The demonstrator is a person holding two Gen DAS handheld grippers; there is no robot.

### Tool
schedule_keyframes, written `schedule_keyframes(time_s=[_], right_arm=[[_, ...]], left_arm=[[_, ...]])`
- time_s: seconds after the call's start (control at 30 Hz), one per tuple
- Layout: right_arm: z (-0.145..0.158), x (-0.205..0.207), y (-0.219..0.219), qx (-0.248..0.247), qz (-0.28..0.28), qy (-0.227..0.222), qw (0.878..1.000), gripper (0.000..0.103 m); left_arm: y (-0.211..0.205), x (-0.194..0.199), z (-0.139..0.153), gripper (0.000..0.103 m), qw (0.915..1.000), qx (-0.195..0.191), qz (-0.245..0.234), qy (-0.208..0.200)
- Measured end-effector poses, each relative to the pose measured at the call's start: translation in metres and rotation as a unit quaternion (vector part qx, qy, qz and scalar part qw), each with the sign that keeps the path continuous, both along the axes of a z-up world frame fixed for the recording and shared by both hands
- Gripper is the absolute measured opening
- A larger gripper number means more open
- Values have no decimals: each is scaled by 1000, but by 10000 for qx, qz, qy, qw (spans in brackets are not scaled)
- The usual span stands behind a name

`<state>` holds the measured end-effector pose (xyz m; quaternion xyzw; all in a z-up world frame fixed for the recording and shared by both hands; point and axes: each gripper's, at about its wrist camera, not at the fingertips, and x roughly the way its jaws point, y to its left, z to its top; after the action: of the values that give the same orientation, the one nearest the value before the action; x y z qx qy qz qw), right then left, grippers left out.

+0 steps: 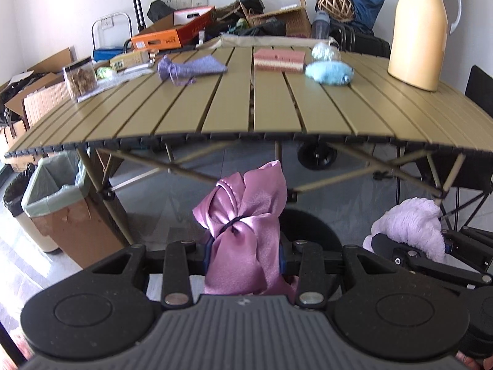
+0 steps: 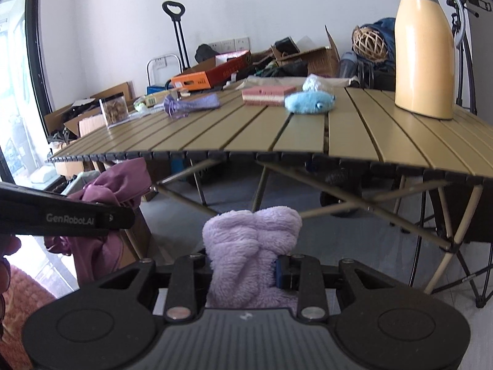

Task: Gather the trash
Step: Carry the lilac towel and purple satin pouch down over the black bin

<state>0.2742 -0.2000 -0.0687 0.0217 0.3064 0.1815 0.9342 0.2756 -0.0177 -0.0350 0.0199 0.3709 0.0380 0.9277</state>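
Observation:
My left gripper (image 1: 245, 260) is shut on a pink satin pouch (image 1: 246, 215) tied with a dark band, held in front of and below the table's near edge. My right gripper (image 2: 246, 268) is shut on a fluffy lilac cloth (image 2: 251, 246). In the left wrist view the lilac cloth (image 1: 409, 225) shows at the right. In the right wrist view the satin pouch (image 2: 114, 185) shows at the left behind the left gripper's black arm. A cardboard bin with a pale green liner (image 1: 58, 191) stands on the floor at the table's left end.
The olive slatted folding table (image 1: 246, 111) carries a yellow thermos jug (image 1: 422, 27), a blue plush toy (image 1: 329, 72), a pink sponge block (image 1: 279, 59), a lilac drawstring pouch (image 1: 188, 67) and a clear snack box (image 1: 80, 78). Boxes and bags crowd the wall behind. A black-lined bin (image 1: 14, 194) stands beside the cardboard one.

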Motion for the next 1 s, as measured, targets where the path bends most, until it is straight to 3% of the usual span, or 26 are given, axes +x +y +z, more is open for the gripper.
schedule_keyframes(time_s=[0.53,1.0], right_arm=[[-46,-13,11,-375,-66,928,9950,29],[-75,-3,13,-731,-199,1452,9865,29]], left_arm=[[17,-16,-54,37,9979,-125,144,624],[30,-9,-105,37,9931,-187,227,1133]])
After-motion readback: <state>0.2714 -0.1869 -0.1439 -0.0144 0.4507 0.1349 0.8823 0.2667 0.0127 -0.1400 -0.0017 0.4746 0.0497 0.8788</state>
